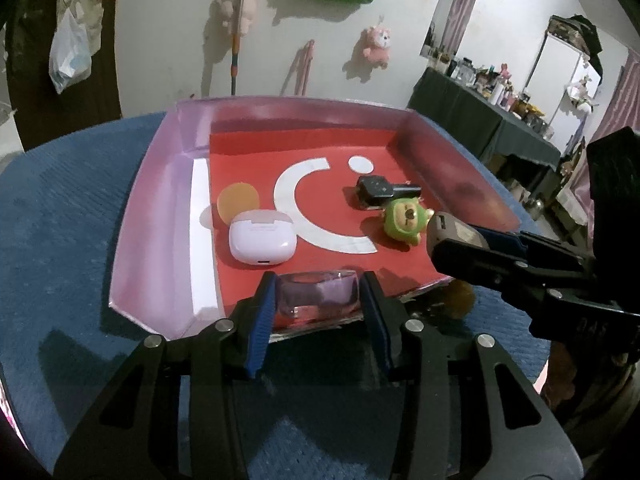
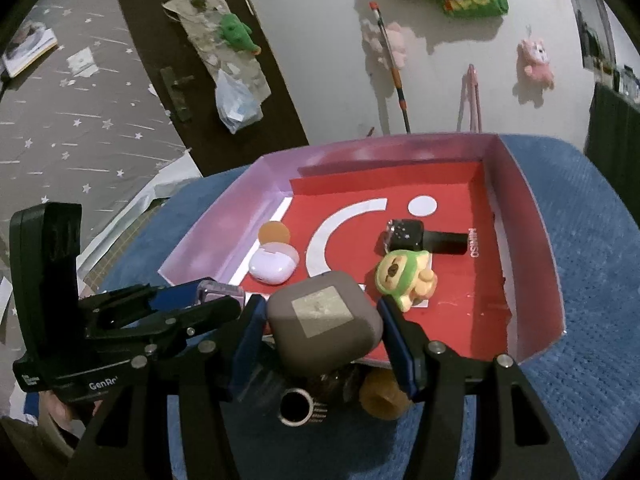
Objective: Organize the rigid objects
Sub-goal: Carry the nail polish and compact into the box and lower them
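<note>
A pink-walled tray [image 1: 160,200] with a red floor lies on the blue cloth. Inside it are a lilac earbud case [image 1: 262,242], an orange disc [image 1: 238,200], a black car key [image 1: 384,192] and a green toy figure [image 1: 404,220]. My left gripper [image 1: 319,286] is shut on a clear purple block [image 1: 316,300] at the tray's near edge. My right gripper [image 2: 323,312] is shut on a grey rounded box [image 2: 324,320], held over the tray's near side beside the green toy figure [image 2: 404,276]. In the right wrist view the left gripper [image 2: 218,296] shows at the left.
Under the right gripper a metal ring [image 2: 296,408] and a brown object [image 2: 380,400] lie on the blue cloth [image 2: 580,280]. Plush toys hang on the wall behind. A dark table [image 1: 480,120] crowded with bottles stands at the far right.
</note>
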The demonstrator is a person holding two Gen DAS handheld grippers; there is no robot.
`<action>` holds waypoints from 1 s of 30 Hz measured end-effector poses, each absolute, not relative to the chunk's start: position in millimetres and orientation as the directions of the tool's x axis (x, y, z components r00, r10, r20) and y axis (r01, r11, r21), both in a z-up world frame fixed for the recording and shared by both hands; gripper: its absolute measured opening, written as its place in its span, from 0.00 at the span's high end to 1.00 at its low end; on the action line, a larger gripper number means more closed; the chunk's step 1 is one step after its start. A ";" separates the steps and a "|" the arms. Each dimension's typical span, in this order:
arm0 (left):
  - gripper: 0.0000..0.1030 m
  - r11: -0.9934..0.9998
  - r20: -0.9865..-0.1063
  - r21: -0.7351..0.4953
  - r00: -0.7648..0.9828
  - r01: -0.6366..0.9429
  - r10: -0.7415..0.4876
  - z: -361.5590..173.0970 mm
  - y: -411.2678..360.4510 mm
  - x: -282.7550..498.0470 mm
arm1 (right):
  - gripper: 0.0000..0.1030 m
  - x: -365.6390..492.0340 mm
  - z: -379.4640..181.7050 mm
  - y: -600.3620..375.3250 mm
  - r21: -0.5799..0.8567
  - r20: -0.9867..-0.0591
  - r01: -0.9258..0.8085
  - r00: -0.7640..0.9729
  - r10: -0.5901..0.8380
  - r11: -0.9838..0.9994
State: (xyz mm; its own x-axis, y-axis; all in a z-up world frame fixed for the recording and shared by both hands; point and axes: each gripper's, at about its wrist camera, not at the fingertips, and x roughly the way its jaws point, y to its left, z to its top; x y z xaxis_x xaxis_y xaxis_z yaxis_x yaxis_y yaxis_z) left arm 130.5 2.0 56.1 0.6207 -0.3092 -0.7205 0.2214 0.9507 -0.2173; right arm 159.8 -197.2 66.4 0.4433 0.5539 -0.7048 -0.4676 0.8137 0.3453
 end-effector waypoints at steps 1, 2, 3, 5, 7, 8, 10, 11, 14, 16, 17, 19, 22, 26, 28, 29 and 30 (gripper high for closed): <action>0.63 0.950 -0.725 -0.221 0.615 0.220 -0.311 54.3 2.8 132.8 | 0.42 162.0 64.7 -196.8 0.349 -0.709 -0.464 0.437 0.553 0.814; 0.63 0.950 -0.729 -0.223 0.610 0.219 -0.311 52.9 3.2 134.6 | 0.42 164.3 62.8 -196.5 0.355 -0.713 -0.460 0.430 0.554 0.814; 0.63 0.950 -0.732 -0.225 0.605 0.218 -0.312 51.7 3.9 136.6 | 0.42 166.9 60.7 -196.0 0.359 -0.718 -0.456 0.423 0.553 0.814; 0.63 0.949 -0.740 -0.230 0.594 0.214 -0.314 48.5 5.0 140.3 | 0.42 170.2 57.5 -195.5 0.360 -0.725 -0.449 0.416 0.548 0.818; 0.64 0.950 -0.749 -0.231 0.586 0.209 -0.310 44.2 5.6 143.6 | 0.42 174.2 52.8 -194.1 0.362 -0.735 -0.441 0.407 0.542 0.821; 0.64 0.951 -0.752 -0.232 0.582 0.205 -0.309 42.1 6.0 144.5 | 0.42 176.1 49.5 -193.4 0.364 -0.741 -0.437 0.399 0.540 0.822; 0.64 0.951 -0.761 -0.236 0.570 0.199 -0.308 37.0 7.3 147.1 | 0.42 177.8 45.3 -192.4 0.364 -0.749 -0.435 0.390 0.536 0.824; 0.64 0.951 -0.764 -0.237 0.566 0.197 -0.308 35.1 7.3 148.5 | 0.42 178.6 43.1 -191.4 0.361 -0.754 -0.435 0.385 0.532 0.825; 0.65 0.949 -0.776 -0.245 0.547 0.197 -0.314 29.8 7.3 152.2 | 0.42 181.3 38.9 -189.2 0.356 -0.762 -0.432 0.379 0.525 0.829; 0.65 0.949 -0.786 -0.243 0.534 0.198 -0.313 27.4 5.6 154.9 | 0.42 183.3 36.6 -187.5 0.358 -0.765 -0.430 0.374 0.524 0.829; 0.65 0.950 -0.788 -0.242 0.531 0.197 -0.311 26.8 5.2 156.0 | 0.42 184.8 35.0 -186.3 0.356 -0.769 -0.430 0.369 0.522 0.830; 0.65 0.952 -0.795 -0.238 0.524 0.193 -0.305 27.3 4.4 159.7 | 0.42 186.9 33.4 -186.2 0.351 -0.773 -0.428 0.370 0.516 0.833; 0.65 0.954 -0.806 -0.234 0.512 0.186 -0.297 27.7 3.4 165.1 | 0.42 189.2 33.7 -184.1 0.326 -0.779 -0.434 0.381 0.499 0.840; 0.65 0.959 -0.814 -0.224 0.508 0.174 -0.282 26.8 0.7 170.2 | 0.42 192.0 33.4 -181.7 0.301 -0.780 -0.435 0.399 0.482 0.848; 0.65 0.962 -0.813 -0.215 0.514 0.168 -0.272 27.1 -0.7 171.1 | 0.42 190.0 36.2 -178.5 0.261 -0.779 -0.442 0.429 0.458 0.858; 0.65 0.963 -0.814 -0.212 0.515 0.166 -0.269 26.7 -1.3 172.1 | 0.42 189.4 37.9 -176.4 0.235 -0.779 -0.446 0.445 0.442 0.863; 0.65 0.964 -0.815 -0.212 0.515 0.163 -0.266 25.6 -1.9 173.5 | 0.42 189.5 38.9 -174.6 0.212 -0.779 -0.451 0.458 0.429 0.867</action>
